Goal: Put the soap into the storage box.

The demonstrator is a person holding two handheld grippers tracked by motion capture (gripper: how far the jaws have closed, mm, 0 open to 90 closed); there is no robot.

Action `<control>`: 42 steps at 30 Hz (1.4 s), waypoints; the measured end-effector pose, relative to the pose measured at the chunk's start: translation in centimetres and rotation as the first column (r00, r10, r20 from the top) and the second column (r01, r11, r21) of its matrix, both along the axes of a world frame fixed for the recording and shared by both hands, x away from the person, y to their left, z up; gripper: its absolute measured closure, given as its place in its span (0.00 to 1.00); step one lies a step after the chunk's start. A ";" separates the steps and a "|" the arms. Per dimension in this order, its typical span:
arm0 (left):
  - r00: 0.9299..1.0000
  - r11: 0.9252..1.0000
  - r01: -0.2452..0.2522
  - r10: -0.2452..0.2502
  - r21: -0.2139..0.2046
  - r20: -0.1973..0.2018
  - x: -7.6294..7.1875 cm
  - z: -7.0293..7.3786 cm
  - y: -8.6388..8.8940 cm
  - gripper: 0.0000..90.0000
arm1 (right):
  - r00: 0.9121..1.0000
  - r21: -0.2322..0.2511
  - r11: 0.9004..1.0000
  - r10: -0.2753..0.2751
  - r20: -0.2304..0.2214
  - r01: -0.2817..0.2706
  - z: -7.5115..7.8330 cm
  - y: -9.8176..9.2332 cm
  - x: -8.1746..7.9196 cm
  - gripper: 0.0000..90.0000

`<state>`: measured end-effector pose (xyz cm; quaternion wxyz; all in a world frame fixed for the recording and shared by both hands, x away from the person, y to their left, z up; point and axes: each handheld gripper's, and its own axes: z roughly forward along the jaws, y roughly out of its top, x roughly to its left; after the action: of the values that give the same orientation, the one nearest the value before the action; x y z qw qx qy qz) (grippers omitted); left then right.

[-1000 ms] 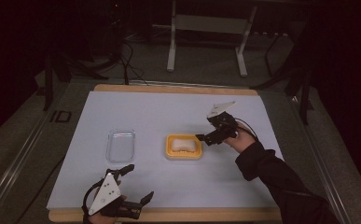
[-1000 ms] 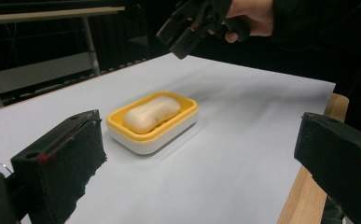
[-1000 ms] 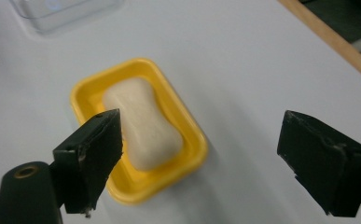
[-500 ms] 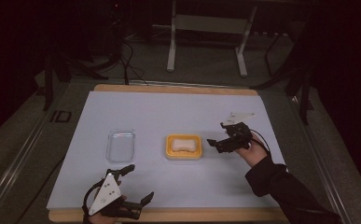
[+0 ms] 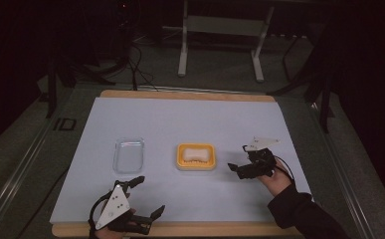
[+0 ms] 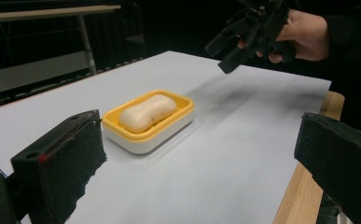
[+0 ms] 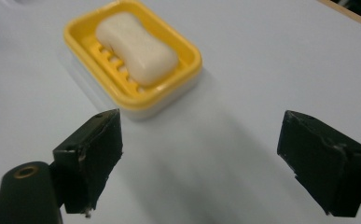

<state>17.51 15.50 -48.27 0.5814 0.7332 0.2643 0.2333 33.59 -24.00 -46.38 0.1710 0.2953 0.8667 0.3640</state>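
Soap (image 5: pixel 195 152) lay in yellow dish (image 5: pixel 182 160), clear lid (image 5: pixel 129 155) empty beside it, right gripper (image 5: pixel 240 168) raised near dish, left gripper (image 5: pixel 149 203) low at tabletop (image 5: pixel 190 119) edge, both jaws apart

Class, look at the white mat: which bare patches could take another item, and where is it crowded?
Free: the far half beyond the clear lid and soap dish, and the near strip between the left gripper and right gripper. Crowded: the middle row.
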 end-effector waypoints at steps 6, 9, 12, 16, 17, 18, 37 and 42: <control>1.000 1.000 0.002 -0.002 0.002 -0.002 0.0 0.0 0.0 0.02 | 1.000 0.023 1.000 -0.019 0.001 0.019 -0.8 -1.0 -1.1 0.15; 1.000 1.000 0.002 -0.002 0.002 -0.002 0.0 0.0 0.0 0.02 | 0.999 0.042 0.999 -0.033 0.000 0.033 -1.1 -1.4 -1.7 0.15; 1.000 1.000 0.007 -0.007 0.000 -0.002 -0.1 0.0 0.0 0.02 | 0.999 0.029 0.999 -0.037 0.023 0.036 -1.2 -1.5 -2.2 0.15; 1.000 1.000 0.008 -0.008 0.000 -0.002 -0.1 0.0 0.0 0.02 | 0.998 0.024 0.999 -0.043 0.041 0.043 -1.2 -1.7 -2.6 0.15; 1.000 1.000 0.008 -0.008 0.000 -0.002 -0.1 0.0 0.0 0.02 | 0.998 0.036 0.998 -0.050 0.043 0.048 -1.2 -1.9 -2.8 0.15; 1.000 1.000 0.008 -0.008 0.001 -0.003 -0.1 0.0 0.0 0.02 | 0.998 0.045 0.998 -0.055 0.043 0.053 -1.3 -2.0 -3.0 0.15; 1.000 1.000 0.017 -0.017 0.013 -0.014 0.0 0.0 -0.1 0.02 | 0.993 0.122 0.987 -0.109 0.038 0.103 -1.9 -3.7 -2.4 0.15; 1.000 1.000 0.019 -0.019 0.013 -0.014 -0.1 0.0 -0.1 0.02 | 0.994 0.127 0.987 -0.106 0.034 0.100 -1.8 -3.7 -2.4 0.15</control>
<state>17.43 15.38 -48.29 0.5768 0.7412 0.2597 0.2245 31.15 -27.73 -48.22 0.1883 0.3423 0.8220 0.4143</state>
